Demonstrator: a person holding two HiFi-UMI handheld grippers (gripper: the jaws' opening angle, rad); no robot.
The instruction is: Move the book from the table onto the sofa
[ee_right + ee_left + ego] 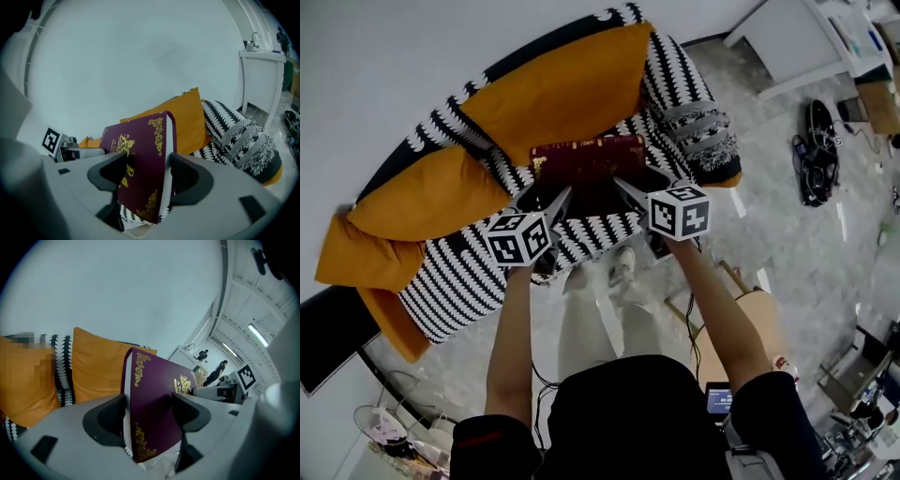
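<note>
A thick maroon book (587, 161) with gold ornament hangs over the seat of the black-and-white sofa (459, 277), in front of its orange cushions. My left gripper (551, 200) is shut on the book's left edge, my right gripper (630, 190) on its right edge. In the left gripper view the book (154, 406) stands on edge between the dark pads, tight against both. The right gripper view shows the book (143, 164) clamped the same way, cover toward the left jaw, pages toward the right one.
Three orange cushions (558, 89) line the sofa's back. A grey fringed throw (705, 136) lies over the sofa's right arm. A white cabinet (811, 37) stands at the far right, with cables and a black object (818, 150) on the grey floor.
</note>
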